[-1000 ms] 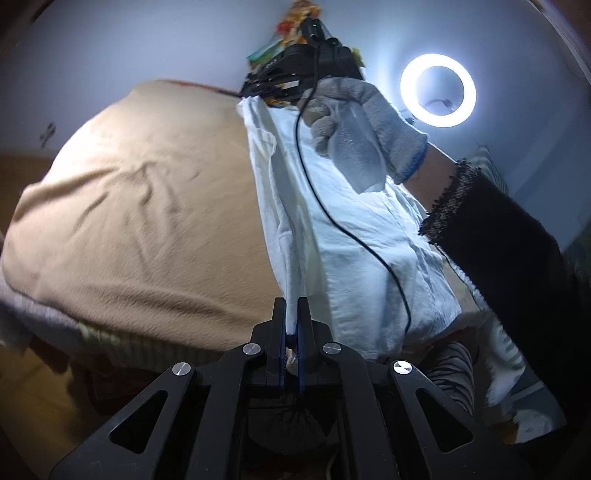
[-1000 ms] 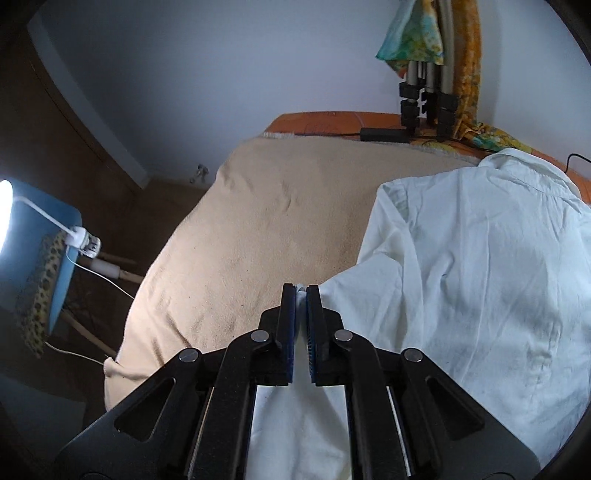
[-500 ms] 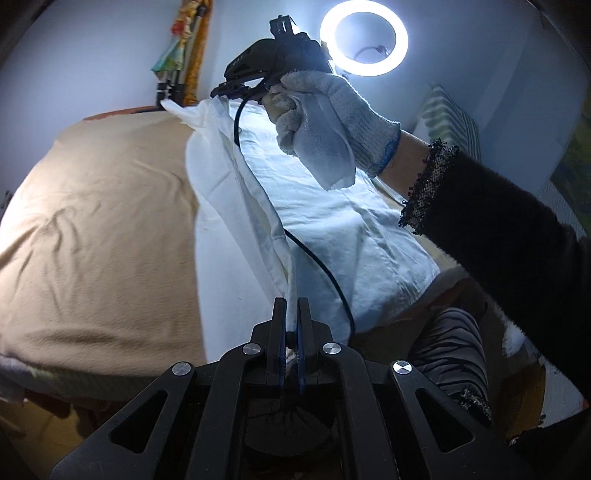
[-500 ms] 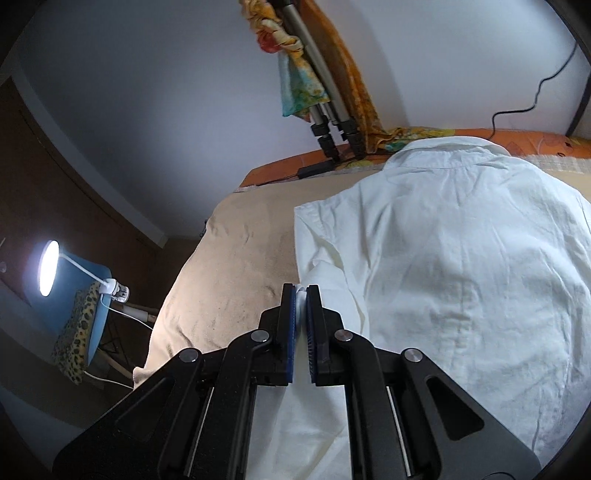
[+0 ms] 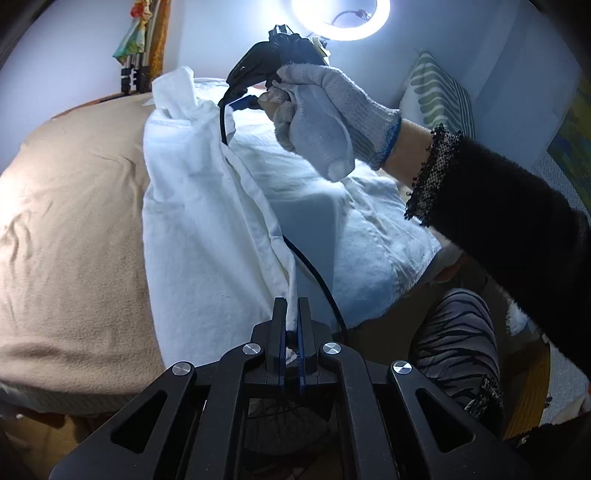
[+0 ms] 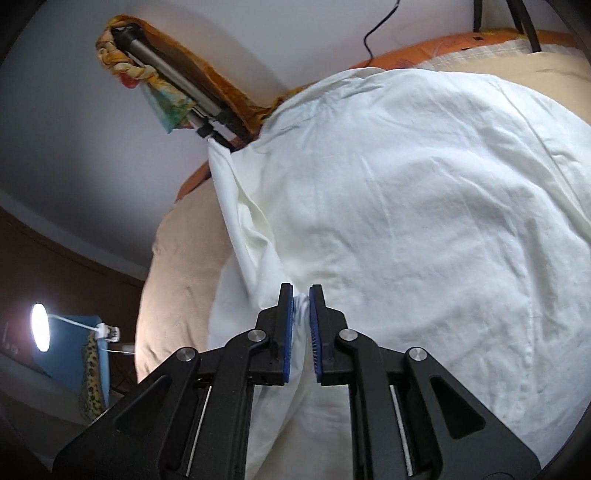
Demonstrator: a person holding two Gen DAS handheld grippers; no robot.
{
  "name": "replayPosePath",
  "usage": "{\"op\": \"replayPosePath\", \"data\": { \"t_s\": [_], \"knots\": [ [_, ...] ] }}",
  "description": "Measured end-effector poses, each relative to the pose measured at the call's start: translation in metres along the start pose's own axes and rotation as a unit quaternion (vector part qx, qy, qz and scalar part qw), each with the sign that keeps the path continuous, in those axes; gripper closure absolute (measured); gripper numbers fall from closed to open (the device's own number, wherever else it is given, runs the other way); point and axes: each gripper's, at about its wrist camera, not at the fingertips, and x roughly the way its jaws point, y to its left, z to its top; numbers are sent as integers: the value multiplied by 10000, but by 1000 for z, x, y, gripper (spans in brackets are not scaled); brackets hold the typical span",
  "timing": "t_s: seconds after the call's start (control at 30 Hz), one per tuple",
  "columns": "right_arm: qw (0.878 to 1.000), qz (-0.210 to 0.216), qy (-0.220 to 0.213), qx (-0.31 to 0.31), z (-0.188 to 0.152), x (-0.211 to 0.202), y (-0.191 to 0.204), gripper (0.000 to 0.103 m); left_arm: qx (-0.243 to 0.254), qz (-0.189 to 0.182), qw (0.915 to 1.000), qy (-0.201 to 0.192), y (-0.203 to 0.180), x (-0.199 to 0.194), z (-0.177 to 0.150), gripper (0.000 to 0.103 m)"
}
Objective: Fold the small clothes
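**White shirt mid-fold on tan bed, both grippers on the folded edge**

White shirt (image 5: 207,229) lies spread on the tan blanket (image 5: 66,229), one side lifted and doubled over toward the middle.

Left wrist view only: left gripper (image 5: 292,314) clamped tight on a thin strip of shirt edge. It also shows the gloved right hand (image 5: 325,122) holding the right gripper from outside, black cable (image 5: 314,273) trailing down across the shirt, ring light (image 5: 340,18), striped pillow (image 5: 439,99).

Right wrist view only: right gripper (image 6: 301,299), jaws just been opening, a small gap now; a bunched fold of shirt sits between the blue pads (image 6: 288,332). Whether the pads press on it is hard to tell, looks loose. Also tripod (image 6: 177,85) with coloured cloth and a lamp (image 6: 40,326) at lower left.

Hidden: right gripper's fingertips in the left view, tucked behind the raised fold. Shirt hem cut off by the gripper bodies in both views.
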Motion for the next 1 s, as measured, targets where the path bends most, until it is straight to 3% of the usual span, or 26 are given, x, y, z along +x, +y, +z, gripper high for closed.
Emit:
{"op": "replayPosePath", "data": {
  "t_s": [0.13,0.3,0.37,0.43,0.57,0.73,0.87,1.0],
  "knots": [
    [9991,-8,16,-421,5,-11,8,72,36,-57,10000,49,-1,-3,-1,96],
    [9948,71,125,-1004,-4,-37,24,68,38,-281,9996,-68,-1,-35,-14,84],
    [9934,105,131,-1135,-15,-50,28,64,-50,-265,9993,-241,8,-52,-22,72],
    [9930,257,165,-1137,-30,-65,27,60,-253,-64,9986,-452,25,-65,-27,67],
    [9924,453,333,-1097,-63,-84,18,56,-1034,78,9936,-448,68,-60,-30,67],
    [9901,437,624,-1179,-95,-90,8,55,-1457,-320,9888,49,82,-28,-36,68],
    [9870,243,381,-1540,-84,-106,21,55,-1589,-507,9859,167,82,-12,-37,67],
    [9843,119,134,-1754,-51,-106,35,49,-1625,-637,9846,101,82,-7,-35,68]
  ]
}}
